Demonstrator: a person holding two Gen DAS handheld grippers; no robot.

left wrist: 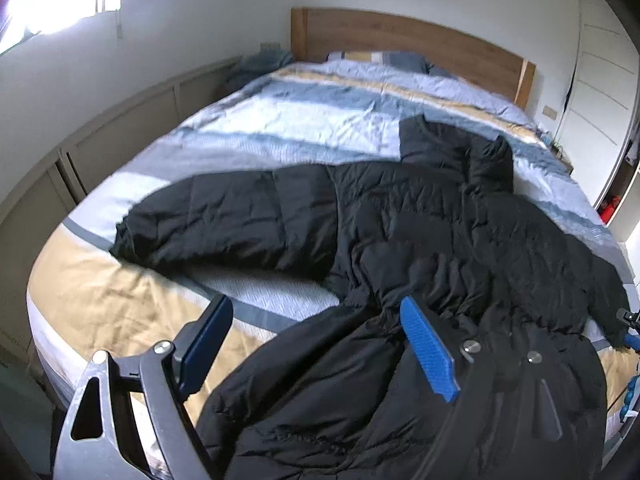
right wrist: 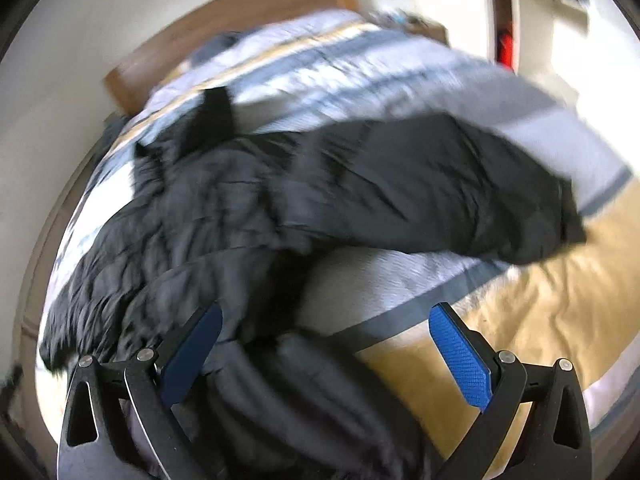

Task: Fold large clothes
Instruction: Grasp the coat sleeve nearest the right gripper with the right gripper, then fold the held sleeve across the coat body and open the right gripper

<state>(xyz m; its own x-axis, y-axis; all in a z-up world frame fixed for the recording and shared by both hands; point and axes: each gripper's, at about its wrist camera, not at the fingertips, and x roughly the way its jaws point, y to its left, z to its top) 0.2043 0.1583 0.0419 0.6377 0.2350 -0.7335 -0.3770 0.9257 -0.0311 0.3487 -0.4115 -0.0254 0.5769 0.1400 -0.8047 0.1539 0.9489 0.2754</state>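
A large black puffer jacket [left wrist: 400, 216] lies spread across the bed [left wrist: 120, 292], one sleeve [left wrist: 216, 220] stretched out to the left. My left gripper [left wrist: 316, 320] is open and empty, hovering over the jacket's near hem at the foot of the bed. In the right wrist view, which is blurred, the jacket [right wrist: 248, 208] lies ahead with its sleeve [right wrist: 460, 184] reaching right. My right gripper [right wrist: 326, 320] is open and empty above the jacket's near edge. Part of the right gripper [left wrist: 630, 328] shows at the right edge of the left wrist view.
The bed has a striped blue, grey and tan duvet, pillows [left wrist: 380, 58] and a wooden headboard [left wrist: 400, 36]. Low cabinets [left wrist: 120, 136] run along the left wall. A wardrobe [left wrist: 600, 92] stands at the right.
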